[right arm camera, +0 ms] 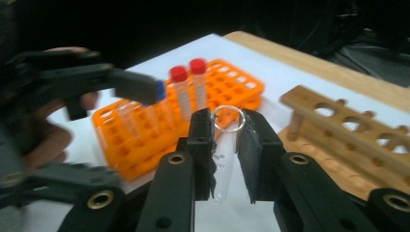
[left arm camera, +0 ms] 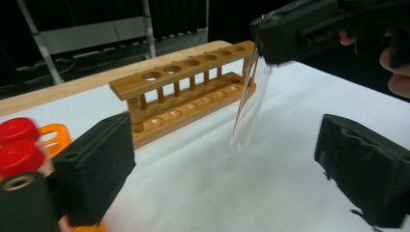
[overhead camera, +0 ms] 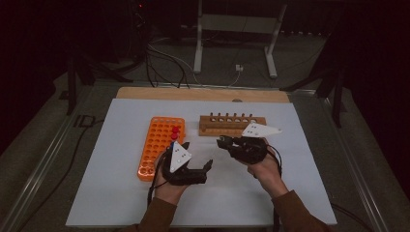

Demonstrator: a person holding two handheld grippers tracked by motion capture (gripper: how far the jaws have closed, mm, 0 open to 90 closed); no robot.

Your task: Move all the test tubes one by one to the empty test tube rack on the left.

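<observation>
Clear glass: one empty test tube [right arm camera: 225,154], clamped just under its rim between the pads of the right tongs [right arm camera: 226,126], hanging mouth-up above the white surface [overhead camera: 121,193], in front of the wooden rack.

Right tongs: clenched on the tube. In the left gripper view the tube [left arm camera: 250,104] hangs slightly tilted from them, its rounded bottom clear of the surface.

Left tongs [left arm camera: 225,159]: released, jaws wide apart, nothing between them; a blue mark shows at one jaw tip in the right gripper view.

Wooden test tube rack [overhead camera: 232,125]: one row of holes, none seen filled, just behind the right tongs.

Orange plastic tube rack [overhead camera: 159,145]: left of the wooden one, carrying two red-capped tubes [overhead camera: 175,133] at its far right corner.

Handling note: probably a carry to the wooden rack. Bring the tube upright over one hole, lower it straight, and loosen the grip only once its bottom is seated.

Hands: both low over the near middle of the surface, left tongs [overhead camera: 205,166] and right tongs [overhead camera: 221,141] pointing toward each other.
</observation>
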